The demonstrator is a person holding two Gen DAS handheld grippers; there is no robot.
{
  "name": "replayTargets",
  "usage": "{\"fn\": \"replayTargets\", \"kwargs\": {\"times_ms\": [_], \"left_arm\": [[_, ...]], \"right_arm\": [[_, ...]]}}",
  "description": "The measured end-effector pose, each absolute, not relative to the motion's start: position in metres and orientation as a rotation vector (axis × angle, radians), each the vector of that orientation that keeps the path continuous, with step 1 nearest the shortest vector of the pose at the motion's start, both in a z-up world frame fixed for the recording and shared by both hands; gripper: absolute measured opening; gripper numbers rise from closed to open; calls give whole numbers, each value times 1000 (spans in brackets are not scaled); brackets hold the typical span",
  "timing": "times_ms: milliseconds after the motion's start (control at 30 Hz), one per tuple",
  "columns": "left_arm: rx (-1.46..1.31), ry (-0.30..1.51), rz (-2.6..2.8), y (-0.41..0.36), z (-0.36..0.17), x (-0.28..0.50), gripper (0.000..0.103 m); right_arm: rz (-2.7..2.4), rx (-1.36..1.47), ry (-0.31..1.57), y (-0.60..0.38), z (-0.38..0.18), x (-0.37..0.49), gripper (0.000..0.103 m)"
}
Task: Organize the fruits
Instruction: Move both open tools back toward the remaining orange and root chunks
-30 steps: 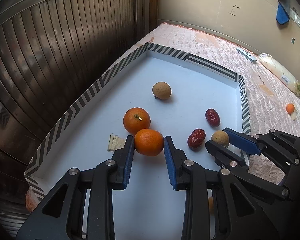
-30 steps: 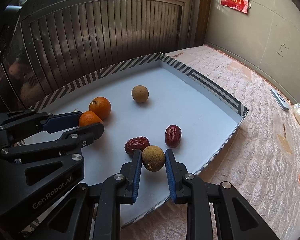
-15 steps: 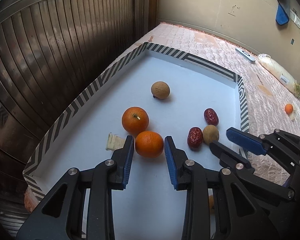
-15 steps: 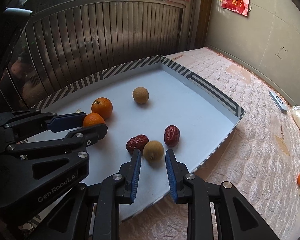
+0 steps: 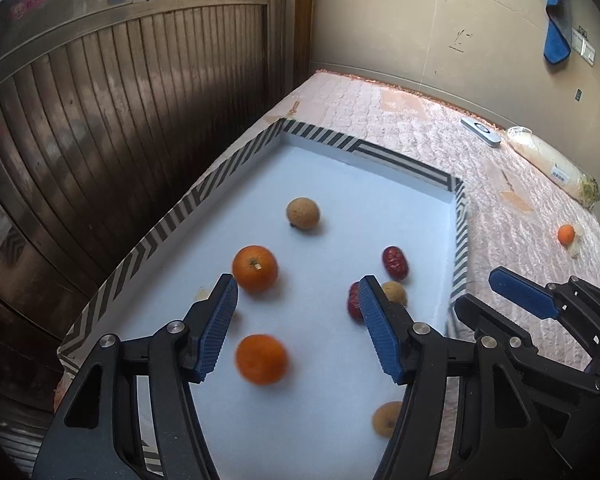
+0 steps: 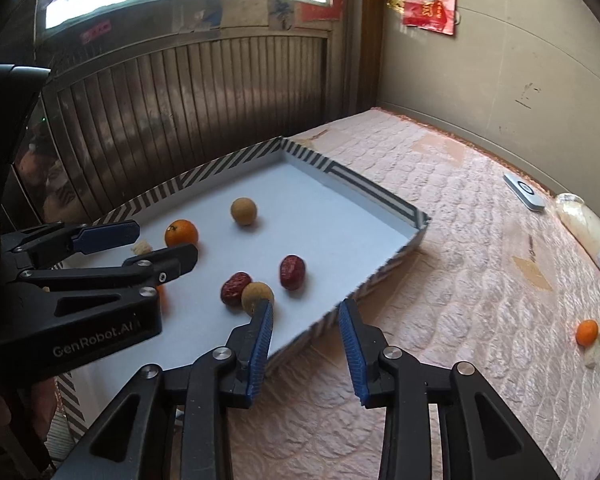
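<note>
A white tray with a striped rim [image 5: 204, 192] holds the fruit. In the left wrist view two oranges lie apart: one [image 5: 255, 269] farther in, one [image 5: 261, 359] blurred, below my open, empty left gripper [image 5: 296, 300]. Two red dates [image 5: 395, 263] [image 6: 236, 289] and a tan longan [image 6: 257, 296] sit near the tray's right rim; another longan [image 5: 303, 213] lies farther back, and one [image 5: 386, 419] at the near edge. My right gripper [image 6: 306, 312] is open and empty, raised over the tray's right rim [image 6: 380, 272].
The tray rests on a pink quilted mattress [image 6: 480, 240]. A small orange [image 6: 587, 333], a white remote [image 6: 525, 192] and a plastic bag [image 5: 552, 166] lie on it to the right. A dark slatted door [image 5: 100, 120] stands to the left. A pale scrap [image 6: 142, 247] lies in the tray.
Both grippers opened and pulled back and up. The left let go of the near orange, which lies loose on the tray. The right let go of the longan beside the date.
</note>
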State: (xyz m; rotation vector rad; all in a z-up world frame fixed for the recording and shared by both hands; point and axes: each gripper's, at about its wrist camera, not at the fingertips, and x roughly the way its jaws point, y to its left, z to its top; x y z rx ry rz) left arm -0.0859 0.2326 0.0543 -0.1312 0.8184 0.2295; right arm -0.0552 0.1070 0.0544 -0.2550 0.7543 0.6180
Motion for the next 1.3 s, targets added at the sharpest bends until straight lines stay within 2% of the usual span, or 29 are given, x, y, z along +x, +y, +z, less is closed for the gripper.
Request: {"fn": "replayTargets", "kwargs": {"times_ms": [767,1300], "left_arm": [[8,806,14,90,66,-46,63],[76,869,-119,-7,57,-6,63]], "right_arm": [[374,-129,793,-40,55,-43,38],[226,-81,832,-151,55,-22,38]]}}
